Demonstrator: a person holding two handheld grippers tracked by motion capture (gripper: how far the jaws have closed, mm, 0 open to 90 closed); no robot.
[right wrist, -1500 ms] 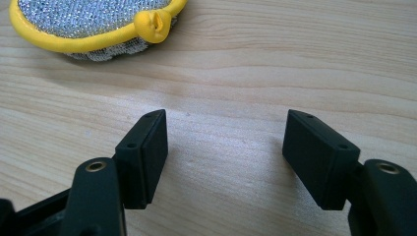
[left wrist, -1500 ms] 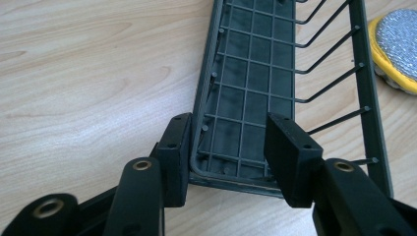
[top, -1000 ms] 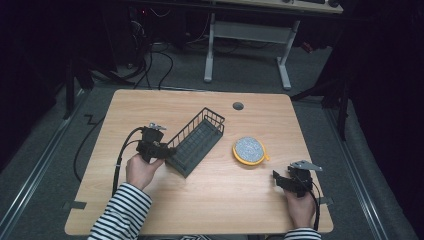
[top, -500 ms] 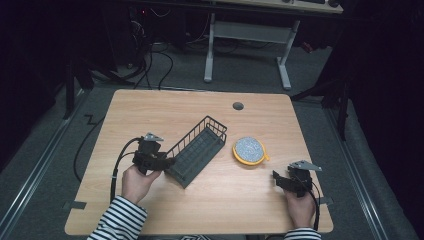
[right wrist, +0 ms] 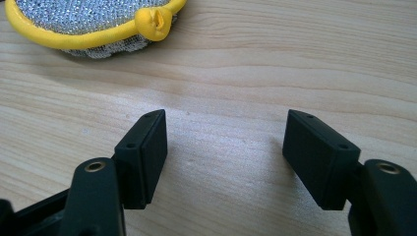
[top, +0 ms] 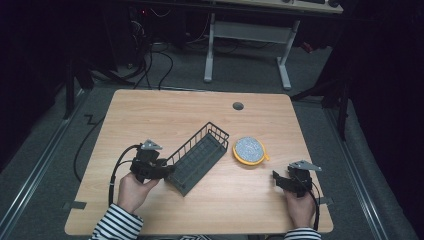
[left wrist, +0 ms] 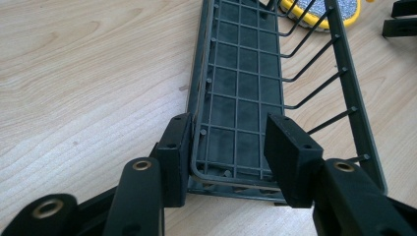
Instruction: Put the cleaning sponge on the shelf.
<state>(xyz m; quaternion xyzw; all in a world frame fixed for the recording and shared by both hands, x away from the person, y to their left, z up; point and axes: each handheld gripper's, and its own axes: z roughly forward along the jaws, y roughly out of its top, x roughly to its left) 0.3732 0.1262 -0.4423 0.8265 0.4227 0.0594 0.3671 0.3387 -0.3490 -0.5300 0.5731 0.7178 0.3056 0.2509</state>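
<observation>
A dark wire basket (top: 200,155) lies slantwise at the middle of the wooden table (top: 165,115). My left gripper (top: 167,172) is at its near end and open. In the left gripper view, one jaw of the gripper (left wrist: 231,132) touches the outside of the basket's (left wrist: 246,73) near corner. The other jaw stands apart over the basket's mesh floor. A round yellow-rimmed scrubber (top: 249,149) with a silver face lies just right of the basket. My right gripper (top: 277,180) rests open near the front right corner. Bare wood lies between its jaws (right wrist: 226,128), with the scrubber (right wrist: 83,19) ahead of them.
A small round cable hole (top: 238,106) sits near the table's far edge. Beyond the table, a white desk frame (top: 245,35) and cables (top: 165,65) are on the dark floor. Bare wood stretches across the table's far half and left side.
The left hand and gripper have drawn back toward the front edge, and the basket's near end has come with them. The right gripper has stayed still.
</observation>
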